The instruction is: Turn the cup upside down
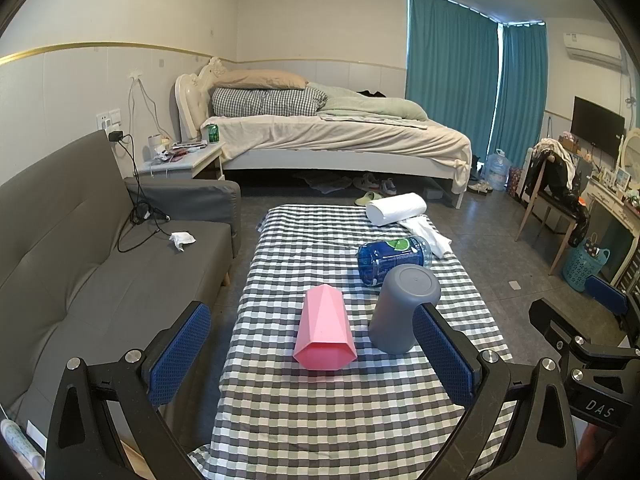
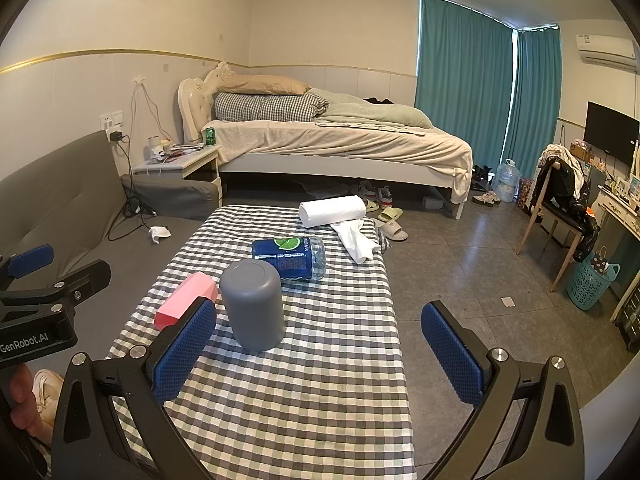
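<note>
**Items on the checked surface: two cups, bottle, paper roll, cloth; both claws released**

1. Grey cup (image 1: 405, 309): stood mouth-down on the surface (image 1: 340, 408), closed base uppermost, right of centre in the left wrist view. It is seen near the middle of the cloth-covered top in the right wrist view (image 2: 253, 305).

2. Pink cup (image 1: 323, 329): faceted, laid on its side just left of the grey cup, apart from it, one end turned toward the near edge. In the right wrist view (image 2: 185, 300) it is partly hidden behind a blue finger pad.

3. Blue bottle (image 1: 394, 257): laid on its side just beyond the grey cup, a lime pictured on the label. Contact between bottle and cup cannot be judged.

4. Paper roll (image 1: 396, 208): white, laid across the far end of the surface.

5. White cloth (image 1: 426, 234): crumpled, placed between the roll and the bottle, toward the right edge.

6. Left claw (image 1: 314, 354): held released over the near end, fingers spread wide; the pink cup is framed between them, nothing is gripped.

7. Right claw (image 2: 320, 350): likewise released and empty, its left pad shown just beside the grey cup, untouching.

8. Grey sofa (image 1: 80, 248): set along the left of the surface.

9. Bed (image 1: 340, 136): placed at the far wall.
</note>
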Action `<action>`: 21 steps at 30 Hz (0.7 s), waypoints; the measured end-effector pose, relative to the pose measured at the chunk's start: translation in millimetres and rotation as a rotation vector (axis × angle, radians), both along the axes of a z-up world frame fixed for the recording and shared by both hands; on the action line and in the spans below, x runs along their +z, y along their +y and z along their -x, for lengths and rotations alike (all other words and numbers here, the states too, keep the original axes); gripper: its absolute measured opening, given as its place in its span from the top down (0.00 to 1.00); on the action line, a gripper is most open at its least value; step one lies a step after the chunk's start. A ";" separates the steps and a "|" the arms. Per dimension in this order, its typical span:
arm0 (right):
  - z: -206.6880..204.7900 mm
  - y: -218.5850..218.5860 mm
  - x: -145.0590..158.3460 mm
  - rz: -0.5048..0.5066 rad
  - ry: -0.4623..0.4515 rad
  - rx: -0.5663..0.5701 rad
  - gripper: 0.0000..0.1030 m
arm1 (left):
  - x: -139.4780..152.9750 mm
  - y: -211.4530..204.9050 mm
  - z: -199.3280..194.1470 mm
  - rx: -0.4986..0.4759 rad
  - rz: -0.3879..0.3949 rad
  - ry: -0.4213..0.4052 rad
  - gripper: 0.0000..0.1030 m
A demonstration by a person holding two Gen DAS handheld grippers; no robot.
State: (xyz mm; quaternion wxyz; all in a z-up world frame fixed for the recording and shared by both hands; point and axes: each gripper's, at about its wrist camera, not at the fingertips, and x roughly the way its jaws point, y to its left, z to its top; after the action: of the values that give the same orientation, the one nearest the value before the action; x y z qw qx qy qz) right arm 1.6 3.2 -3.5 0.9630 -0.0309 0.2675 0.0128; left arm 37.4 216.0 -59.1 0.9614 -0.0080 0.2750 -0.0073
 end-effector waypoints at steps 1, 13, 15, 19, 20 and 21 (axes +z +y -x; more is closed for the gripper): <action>0.1 0.4 -0.2 0.000 0.000 0.000 0.00 | -0.1 -0.1 0.0 0.000 0.000 0.000 0.00; 0.1 0.3 -0.2 -0.001 0.001 0.000 0.00 | -1.1 -0.4 -0.3 -0.004 0.003 0.003 0.00; 0.3 0.4 -0.3 -0.002 0.002 0.001 0.00 | -1.3 -2.0 -0.4 -0.005 0.001 0.004 0.00; 0.4 0.7 -0.1 -0.001 0.001 0.001 0.00 | -2.2 -2.7 -1.1 -0.007 0.005 0.004 0.00; 0.4 0.7 0.0 -0.002 0.001 0.001 0.00 | -2.1 -2.7 -1.1 -0.006 0.004 0.005 0.00; 0.2 0.7 0.1 -0.002 0.003 0.001 0.00 | -2.2 -2.9 -0.9 -0.006 0.004 0.004 0.00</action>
State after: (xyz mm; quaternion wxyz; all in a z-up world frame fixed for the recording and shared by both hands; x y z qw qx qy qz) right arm 1.3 3.9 -3.5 0.9626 -0.0300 0.2688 0.0138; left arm 38.3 213.1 -61.3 0.9607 -0.0092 0.2771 -0.0106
